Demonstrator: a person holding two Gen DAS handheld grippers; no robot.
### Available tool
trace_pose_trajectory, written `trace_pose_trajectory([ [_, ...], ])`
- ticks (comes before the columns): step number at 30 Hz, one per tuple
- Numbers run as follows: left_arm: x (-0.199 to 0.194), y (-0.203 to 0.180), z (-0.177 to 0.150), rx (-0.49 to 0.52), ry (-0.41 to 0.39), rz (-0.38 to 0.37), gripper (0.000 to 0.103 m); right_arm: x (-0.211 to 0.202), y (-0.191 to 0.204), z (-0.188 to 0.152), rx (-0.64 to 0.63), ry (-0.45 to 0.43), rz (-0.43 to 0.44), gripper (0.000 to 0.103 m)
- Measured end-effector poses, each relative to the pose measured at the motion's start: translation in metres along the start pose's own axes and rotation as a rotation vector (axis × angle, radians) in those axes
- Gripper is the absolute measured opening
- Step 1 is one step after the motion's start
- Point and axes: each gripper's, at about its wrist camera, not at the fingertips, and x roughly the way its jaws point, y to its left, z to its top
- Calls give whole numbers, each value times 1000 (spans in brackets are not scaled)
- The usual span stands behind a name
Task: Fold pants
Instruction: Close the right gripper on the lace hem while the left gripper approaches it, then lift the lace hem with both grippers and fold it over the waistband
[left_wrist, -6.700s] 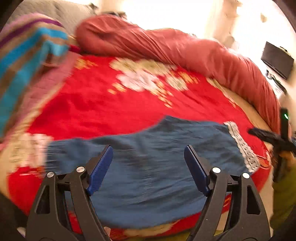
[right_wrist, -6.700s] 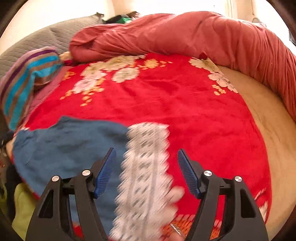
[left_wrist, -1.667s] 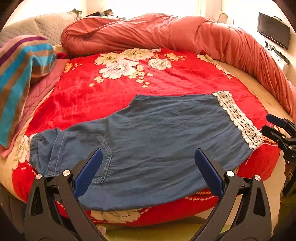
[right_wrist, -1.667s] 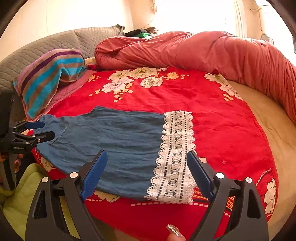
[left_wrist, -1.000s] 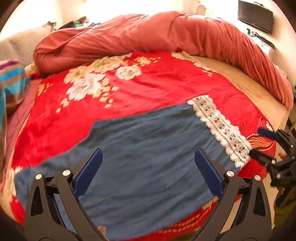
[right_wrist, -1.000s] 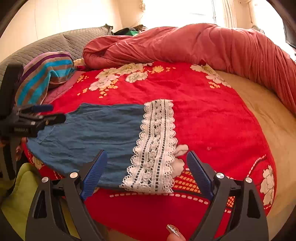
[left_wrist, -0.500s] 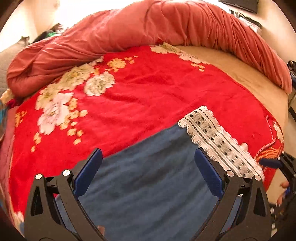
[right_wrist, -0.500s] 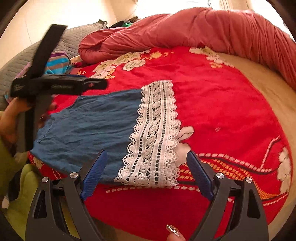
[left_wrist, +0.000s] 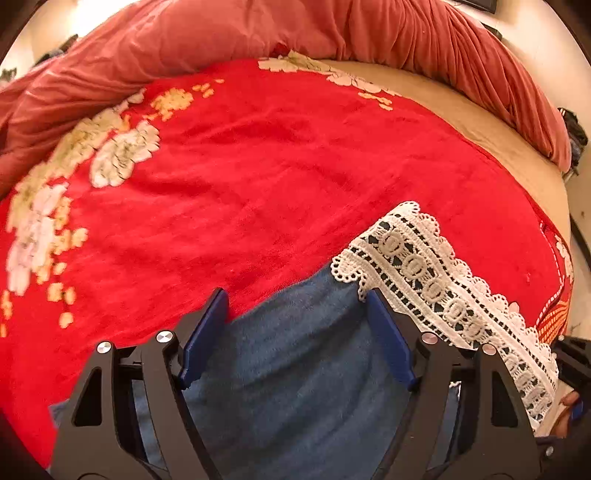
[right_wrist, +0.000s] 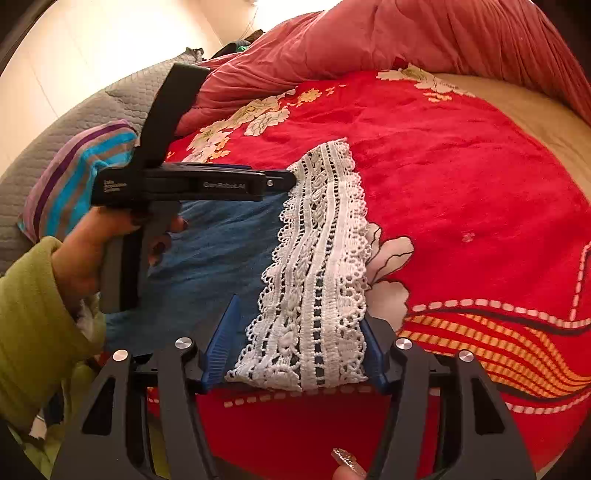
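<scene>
**Two claws closing over the pants**

Both sets of jaws are narrowing. The left claw (left_wrist: 295, 299) straddles the blue pants (left_wrist: 295, 369) on the red bed cover (left_wrist: 258, 166); the right claw (right_wrist: 299, 310) straddles their lace hem (right_wrist: 317, 258), pads not yet pressing.

Your left gripper (left_wrist: 295, 314) has swung from the waist end across the blue pants (left_wrist: 295, 369) to the far corner of the lace hem (left_wrist: 424, 266), at one o'clock, jaws closing. Your right gripper (right_wrist: 297, 317) has dropped onto the hem's near edge, jaws closing around the lace.
</scene>
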Motion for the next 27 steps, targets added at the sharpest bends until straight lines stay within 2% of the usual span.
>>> trace_pose_trajectory([
  [3,6,7,-4,-31,-4,-44,69,8,5,2,-17,1,18,57],
  [4,6,8,-6,-33,-7,-52,69,11,6,4,-20,2,23,54],
  [5,7,8,-8,-35,-10,-66,63,14,7,6,-24,1,31,50],
  [6,7,8,-8,-38,-8,-84,52,15,8,7,-23,2,35,43],
  [7,6,7,-8,-41,-6,-96,46,18,9,9,-18,5,46,40],
  [9,5,1,-7,-37,10,-111,19,21,12,12,-16,8,60,32],
  [11,3,-5,-7,-28,19,-94,8,21,17,14,-17,10,82,28],
  [14,-5,-1,-8,-50,-4,-105,3,17,30,19,-49,-4,98,26],
  [21,-44,34,-18,-165,-113,-188,2,3,69,33,-160,-36,146,26],
  [27,-80,69,-40,-264,-182,-194,2,9,111,40,-264,-22,178,26],
])
